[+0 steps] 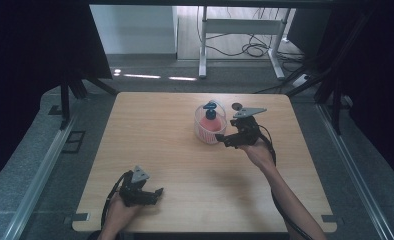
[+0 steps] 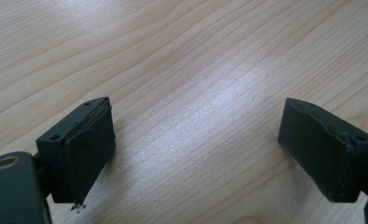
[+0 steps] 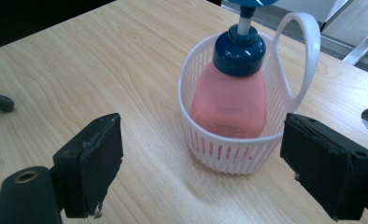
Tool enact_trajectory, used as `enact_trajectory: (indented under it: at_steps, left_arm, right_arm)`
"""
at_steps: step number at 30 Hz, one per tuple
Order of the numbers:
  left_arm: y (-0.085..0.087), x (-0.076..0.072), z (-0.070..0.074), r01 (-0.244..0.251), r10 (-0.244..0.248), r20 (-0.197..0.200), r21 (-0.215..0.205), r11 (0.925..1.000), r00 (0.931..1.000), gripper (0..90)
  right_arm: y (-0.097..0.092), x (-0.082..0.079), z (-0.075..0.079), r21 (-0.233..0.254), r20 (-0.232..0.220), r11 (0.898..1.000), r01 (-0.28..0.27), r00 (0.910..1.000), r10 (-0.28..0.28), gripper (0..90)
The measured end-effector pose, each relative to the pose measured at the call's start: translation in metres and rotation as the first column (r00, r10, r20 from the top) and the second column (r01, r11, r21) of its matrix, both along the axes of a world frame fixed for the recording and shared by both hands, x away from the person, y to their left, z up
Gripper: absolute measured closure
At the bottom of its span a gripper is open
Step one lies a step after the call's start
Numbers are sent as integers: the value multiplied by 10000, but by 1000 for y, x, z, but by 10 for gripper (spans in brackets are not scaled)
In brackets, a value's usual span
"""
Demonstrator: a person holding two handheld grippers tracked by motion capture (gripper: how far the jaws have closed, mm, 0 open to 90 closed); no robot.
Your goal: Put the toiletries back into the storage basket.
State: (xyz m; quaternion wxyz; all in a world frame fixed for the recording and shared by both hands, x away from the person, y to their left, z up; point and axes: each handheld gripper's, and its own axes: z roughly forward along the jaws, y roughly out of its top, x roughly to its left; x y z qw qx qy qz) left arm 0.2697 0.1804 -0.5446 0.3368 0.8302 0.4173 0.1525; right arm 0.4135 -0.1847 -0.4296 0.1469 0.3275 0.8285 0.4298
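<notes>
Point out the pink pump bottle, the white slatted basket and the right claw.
pink pump bottle [image 3: 229, 100]: right gripper view, on its pink body.
white slatted basket [image 3: 222, 151]: right gripper view, on its near slatted wall.
right claw [image 1: 224, 140]: high view, midway between its fingertips, beside the basket.

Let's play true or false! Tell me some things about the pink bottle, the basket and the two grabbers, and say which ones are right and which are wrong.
1. The pink bottle stands inside the white basket. True.
2. The bottle has a red pump top. False: its top is dark blue.
3. The right gripper is open, with nothing between its jaws. True.
4. The left gripper is squeezing the basket. False: it is open over bare table, at the near edge, far from the basket.
5. The basket has a loop handle sticking up. True.
6. The basket lies tipped on its side. False: it stands upright.
</notes>
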Motion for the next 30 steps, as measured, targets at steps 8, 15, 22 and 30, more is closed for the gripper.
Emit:
enact_trajectory:
  at_steps: [8, 15, 22, 30]
  left_arm:
    - [0, 0, 0, 1, -1, 0, 5, 10000, 10000, 106]
    - [0, 0, 0, -1, 1, 1, 19, 10000, 10000, 106]
    - [0, 0, 0, -27, 27, -13, 4, 10000, 10000, 106]
    - [0, 0, 0, -46, 46, -22, -6, 10000, 10000, 106]
  right_arm:
    - [-6, -8, -4, -26, -12, 10000, -9, 10000, 9, 125]
    - [-13, -18, -7, -90, 21, 9999, -66, 10000, 66, 123]
    - [-21, -28, -12, -177, -32, 9998, -28, 10000, 28, 112]
    - [-29, -41, -17, -441, 50, 9990, 35, 10000, -33, 62]
